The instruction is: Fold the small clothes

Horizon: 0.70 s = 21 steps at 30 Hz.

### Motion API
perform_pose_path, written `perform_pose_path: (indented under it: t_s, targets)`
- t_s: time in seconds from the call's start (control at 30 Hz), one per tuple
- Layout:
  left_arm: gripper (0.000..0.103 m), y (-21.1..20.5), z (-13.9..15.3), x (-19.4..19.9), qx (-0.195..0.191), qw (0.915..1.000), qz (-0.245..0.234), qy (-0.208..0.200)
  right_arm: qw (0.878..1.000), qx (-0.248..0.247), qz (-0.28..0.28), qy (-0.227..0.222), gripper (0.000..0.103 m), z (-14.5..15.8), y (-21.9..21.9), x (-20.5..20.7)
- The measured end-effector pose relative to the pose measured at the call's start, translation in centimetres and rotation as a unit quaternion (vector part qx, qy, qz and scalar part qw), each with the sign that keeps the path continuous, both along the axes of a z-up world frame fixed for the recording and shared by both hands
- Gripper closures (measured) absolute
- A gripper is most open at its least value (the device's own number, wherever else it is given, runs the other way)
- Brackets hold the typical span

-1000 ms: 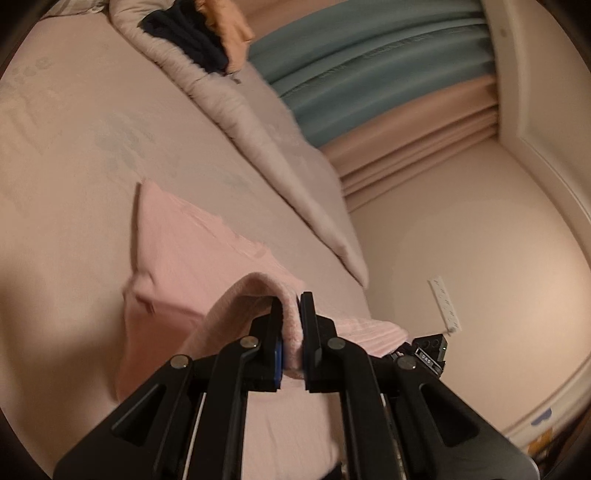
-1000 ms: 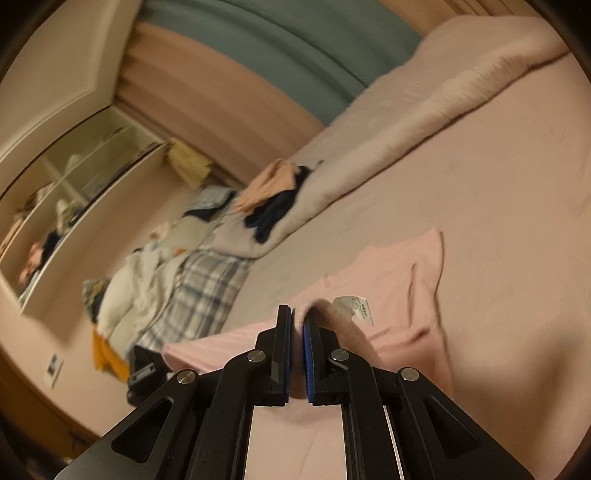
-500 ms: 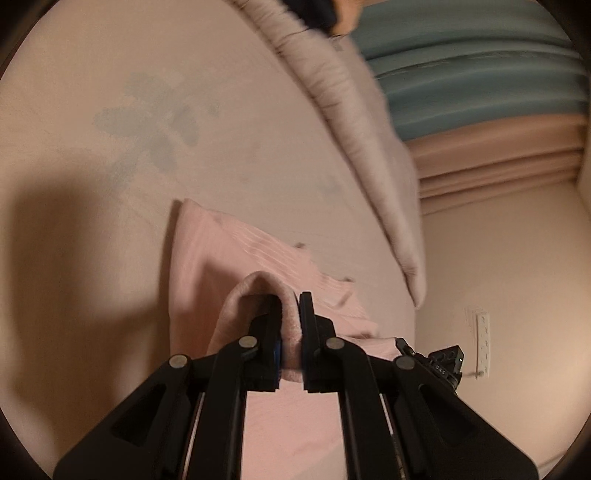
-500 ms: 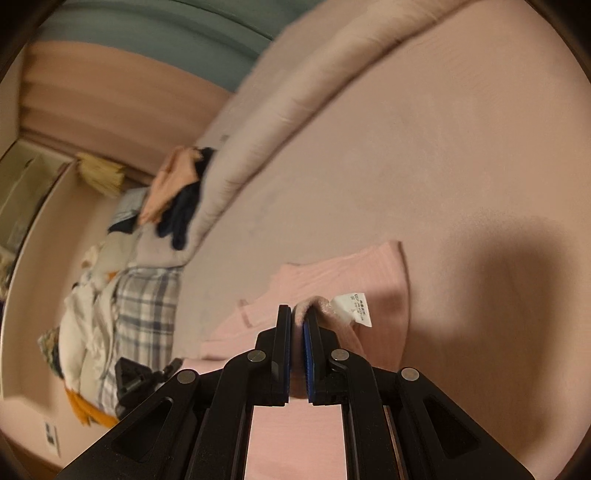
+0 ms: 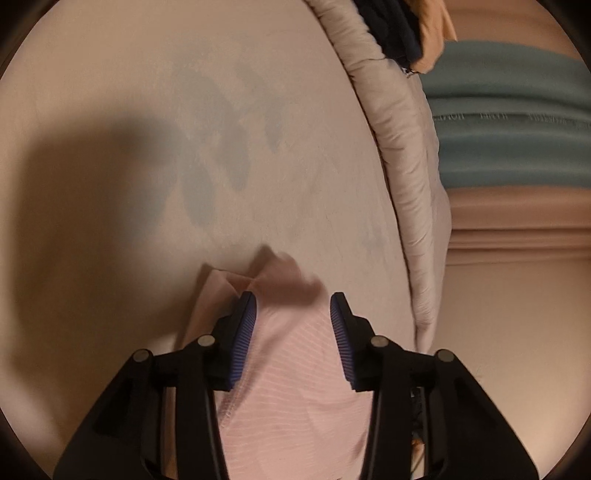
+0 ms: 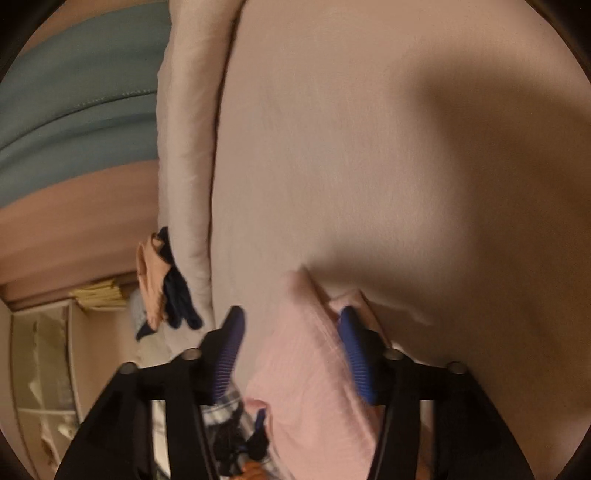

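Observation:
A small pink ribbed garment [image 5: 288,373] lies folded on the pale pink bed sheet [image 5: 122,266]. My left gripper [image 5: 292,299] hangs just over the garment's far edge. Its jaws are opening, and the cloth lies below and between the blue pads without either pad pressing on it. In the right wrist view the same garment [image 6: 314,373] runs slantwise under my right gripper [image 6: 291,314]. Those jaws are opening too. The right fingertip [image 6: 349,332] sits at the cloth's edge, and the left one is clear of it. Motion blur softens the garment's far corner.
A rolled beige quilt [image 5: 402,184] runs along the bed's far side, with dark blue and orange clothes [image 5: 410,33] on it. Behind hang teal and pink curtains [image 5: 509,110]. The right wrist view shows that clothes pile [image 6: 162,295], a plaid cloth [image 6: 218,410] and shelves [image 6: 44,354].
Both grippers were shut on the garment's pink edge and held it up. They sank to the sheet, rolled, and their jaws came apart, letting the cloth down onto its lower layer.

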<state>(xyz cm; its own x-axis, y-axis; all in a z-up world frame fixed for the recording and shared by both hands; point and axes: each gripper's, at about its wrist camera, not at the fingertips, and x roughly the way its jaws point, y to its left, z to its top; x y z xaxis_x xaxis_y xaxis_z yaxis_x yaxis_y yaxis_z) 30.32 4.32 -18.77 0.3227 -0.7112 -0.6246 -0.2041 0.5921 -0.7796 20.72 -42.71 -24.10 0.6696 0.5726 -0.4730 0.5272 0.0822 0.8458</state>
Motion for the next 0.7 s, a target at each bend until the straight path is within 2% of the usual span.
perform_pose_path:
  t_s: [0.13, 0.27, 0.47, 0.6, 0.7]
  targets:
    - [0.061, 1.3, 1.1, -1.2, 0.016, 0.9996, -0.009, -0.023, 0.999, -0.04, -0.011, -0.017, 0.041, 2.3, -1.5, -2.3]
    - [0.054, 2.5, 2.5, -3.7, 0.031, 0.9975, -0.028, -0.057, 0.994, -0.101, 0.029, -0.033, 0.041, 4.0, -0.9, -5.2]
    - [0.054, 4.7, 2.3, -10.4, 0.053, 0.9935, -0.047, -0.09, 0.97, -0.208, 0.109, -0.069, 0.041, 6.1, 1.3, -11.9]
    - [0.054, 4.0, 1.2, -14.0, 0.061, 0.9907, -0.073, -0.097, 0.948, -0.275, 0.148, -0.063, 0.041, 6.3, 3.6, -15.6]
    - [0.054, 2.9, 0.4, -15.8, 0.077, 0.9873, -0.095, -0.101, 0.941, -0.294, 0.162, -0.042, 0.041, 5.7, 5.1, -16.8]
